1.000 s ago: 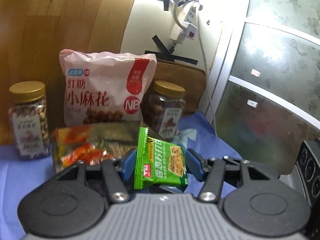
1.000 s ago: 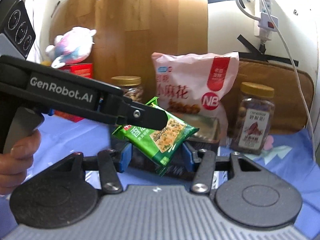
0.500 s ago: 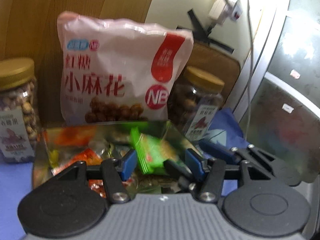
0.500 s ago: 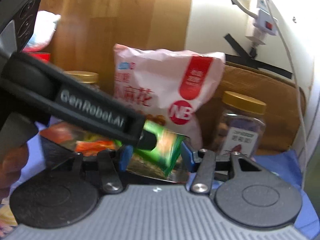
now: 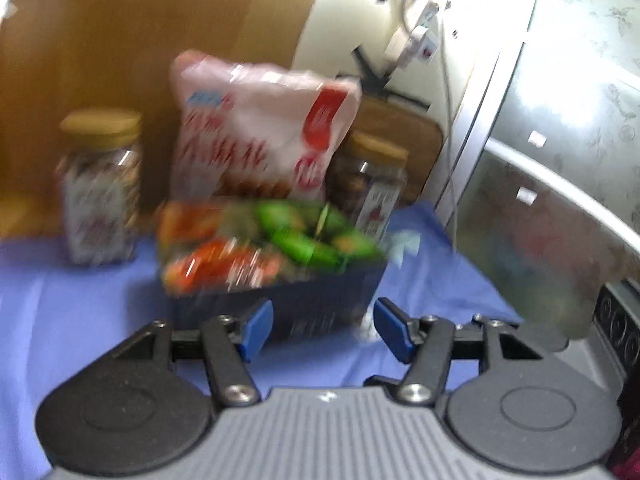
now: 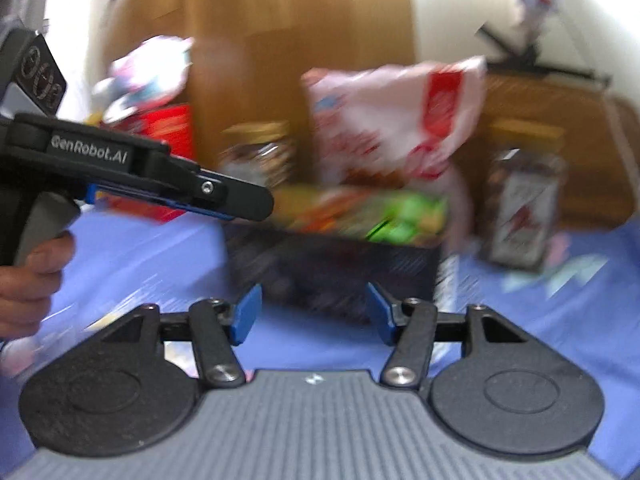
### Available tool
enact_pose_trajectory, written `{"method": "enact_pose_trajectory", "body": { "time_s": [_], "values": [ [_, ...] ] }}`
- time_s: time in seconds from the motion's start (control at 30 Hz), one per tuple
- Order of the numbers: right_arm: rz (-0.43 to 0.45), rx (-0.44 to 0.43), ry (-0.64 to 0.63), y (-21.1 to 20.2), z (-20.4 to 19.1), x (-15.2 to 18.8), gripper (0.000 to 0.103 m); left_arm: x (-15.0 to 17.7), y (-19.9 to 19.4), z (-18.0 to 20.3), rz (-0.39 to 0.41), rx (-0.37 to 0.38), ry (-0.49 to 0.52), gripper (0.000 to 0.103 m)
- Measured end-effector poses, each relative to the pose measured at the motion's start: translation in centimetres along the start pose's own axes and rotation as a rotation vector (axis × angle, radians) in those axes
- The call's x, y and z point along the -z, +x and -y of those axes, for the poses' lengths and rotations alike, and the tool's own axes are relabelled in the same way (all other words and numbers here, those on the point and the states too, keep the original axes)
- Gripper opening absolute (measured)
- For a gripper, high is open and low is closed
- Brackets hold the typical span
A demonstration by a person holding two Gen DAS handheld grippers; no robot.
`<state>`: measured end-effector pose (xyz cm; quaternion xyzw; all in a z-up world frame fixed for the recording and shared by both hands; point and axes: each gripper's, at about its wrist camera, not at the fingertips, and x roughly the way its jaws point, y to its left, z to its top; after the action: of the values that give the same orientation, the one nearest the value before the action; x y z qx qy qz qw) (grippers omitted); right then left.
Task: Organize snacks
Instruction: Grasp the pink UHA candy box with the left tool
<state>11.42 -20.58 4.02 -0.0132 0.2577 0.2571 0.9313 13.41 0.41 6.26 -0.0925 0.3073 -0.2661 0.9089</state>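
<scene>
Left wrist view: my left tool, which gripped the green snack packet a second ago, now stands half wide and empty; the packet lies in the dark snack box on the blue-covered bench.

Right wrist view: my right tool is opening, nothing between its blue pads. This packet looks sorted; both tools are free for another snack.
</scene>
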Motion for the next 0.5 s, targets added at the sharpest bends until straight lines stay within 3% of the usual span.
{"method": "enact_pose_trajectory", "body": {
  "time_s": [0.23, 0.33, 0.5],
  "values": [
    [-0.175, -0.013, -0.066, 2.1, -3.7, 1.9, 0.073, 5.0, -2.4, -2.6, -0.079, -0.062, -0.151, 0.057],
    [-0.180, -0.012, -0.056, 2.0, -4.5, 2.8, 0.074, 6.2, -2.5, -3.2, -0.113, -0.066, -0.188, 0.056],
    [-0.164, -0.052, -0.050, 0.2, -6.1, 3.7, 0.074, 7.5, -2.6, -2.6, -0.111, -0.102, -0.165, 0.055]
  ]
}}
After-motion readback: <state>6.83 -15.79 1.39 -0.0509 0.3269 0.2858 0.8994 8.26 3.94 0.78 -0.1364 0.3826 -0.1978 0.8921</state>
